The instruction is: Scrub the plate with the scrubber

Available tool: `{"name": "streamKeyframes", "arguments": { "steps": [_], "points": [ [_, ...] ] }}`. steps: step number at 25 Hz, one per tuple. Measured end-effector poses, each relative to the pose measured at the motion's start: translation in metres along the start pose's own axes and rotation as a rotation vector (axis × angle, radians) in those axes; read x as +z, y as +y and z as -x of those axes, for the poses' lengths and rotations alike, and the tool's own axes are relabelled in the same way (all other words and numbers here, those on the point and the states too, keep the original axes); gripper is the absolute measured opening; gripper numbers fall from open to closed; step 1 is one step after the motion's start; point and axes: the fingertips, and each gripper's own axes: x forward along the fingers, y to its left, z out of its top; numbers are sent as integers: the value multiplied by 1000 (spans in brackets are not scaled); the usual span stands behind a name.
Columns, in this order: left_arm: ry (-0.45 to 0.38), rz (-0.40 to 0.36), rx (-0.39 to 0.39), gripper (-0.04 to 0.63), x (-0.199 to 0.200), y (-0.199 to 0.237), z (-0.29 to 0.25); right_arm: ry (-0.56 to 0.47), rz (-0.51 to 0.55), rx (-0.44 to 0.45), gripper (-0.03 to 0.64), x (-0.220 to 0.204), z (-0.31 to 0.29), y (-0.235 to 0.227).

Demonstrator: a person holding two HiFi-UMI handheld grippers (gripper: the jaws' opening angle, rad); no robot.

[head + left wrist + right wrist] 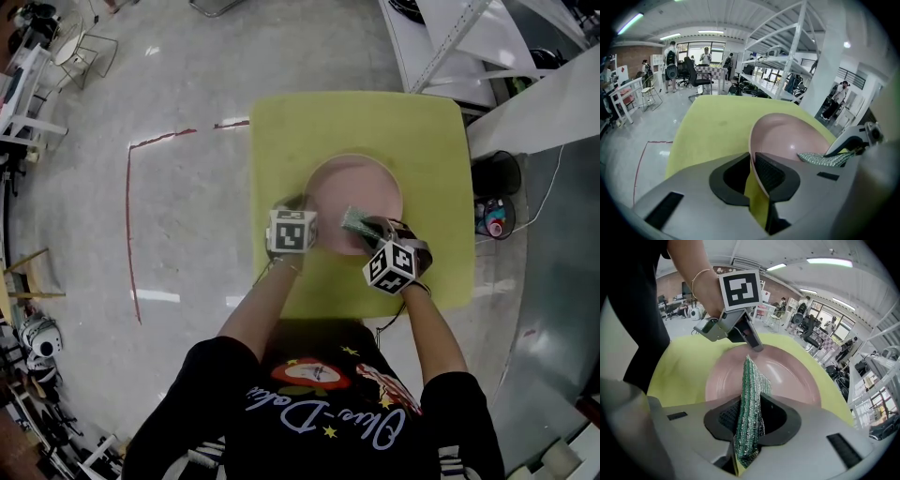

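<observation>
A pink plate [354, 192] lies in the middle of a yellow-green table [281, 141]. My left gripper [300, 204] is at the plate's left rim. In the left gripper view its jaws [752, 161] are shut on the rim of the plate [787, 136], lifting that side a little. My right gripper [373, 231] is shut on a green scrubber [357, 222] over the plate's near right part. In the right gripper view the scrubber [751, 399] stands on edge between the jaws and reaches onto the plate [792, 376]. The left gripper [740, 329] is across from it.
The table [717, 126] stands on a pale shiny floor with a red tape line [131, 225]. White shelving [525, 103] and a black bin [494, 173] stand close on the right. A chair [80, 47] is far left. People and office chairs are in the background [689, 65].
</observation>
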Motion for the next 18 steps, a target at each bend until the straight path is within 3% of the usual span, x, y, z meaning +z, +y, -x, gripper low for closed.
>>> {"name": "streamKeyframes", "arguments": {
  "steps": [18],
  "points": [
    [-7,-32,-26,29,2,-3,-1,-62,-67,104,66,37,6,49]
  ]
}}
